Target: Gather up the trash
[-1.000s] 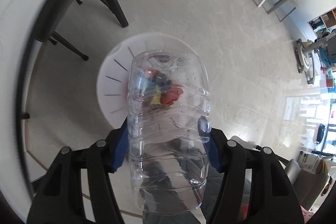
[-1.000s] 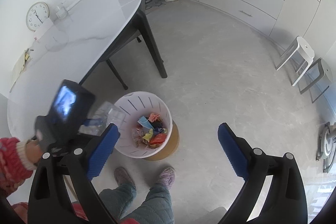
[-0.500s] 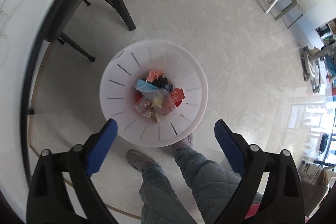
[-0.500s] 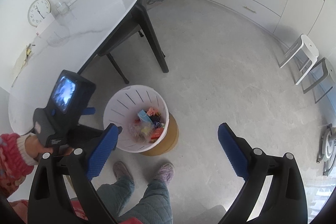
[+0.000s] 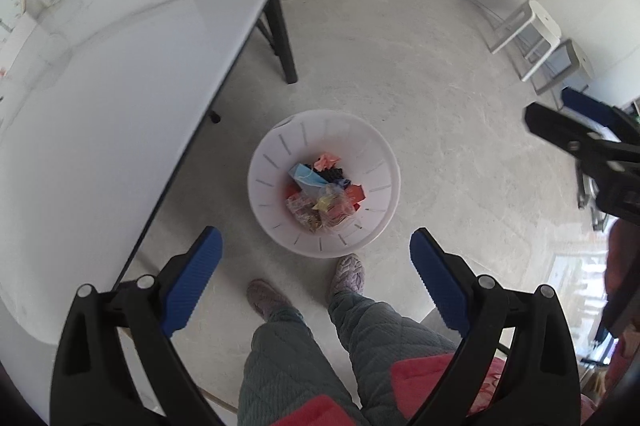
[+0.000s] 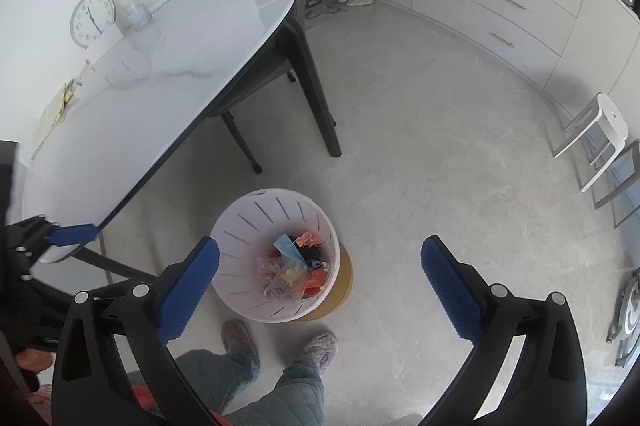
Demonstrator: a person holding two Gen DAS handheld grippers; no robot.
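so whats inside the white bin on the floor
The white bin holds a loose pile of trash: a blue face mask, crinkled clear wrappers, red and pink scraps. Whatever lies beneath the pile is covered.

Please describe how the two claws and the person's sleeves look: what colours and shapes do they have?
Both the left claw and the right claw have black plastic arms with silver screws and two flat fingers covered by ribbed blue pads. The sleeve looks red.

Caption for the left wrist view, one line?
Left gripper, jaws open and empty, above a white bin holding mixed trash beside the table.
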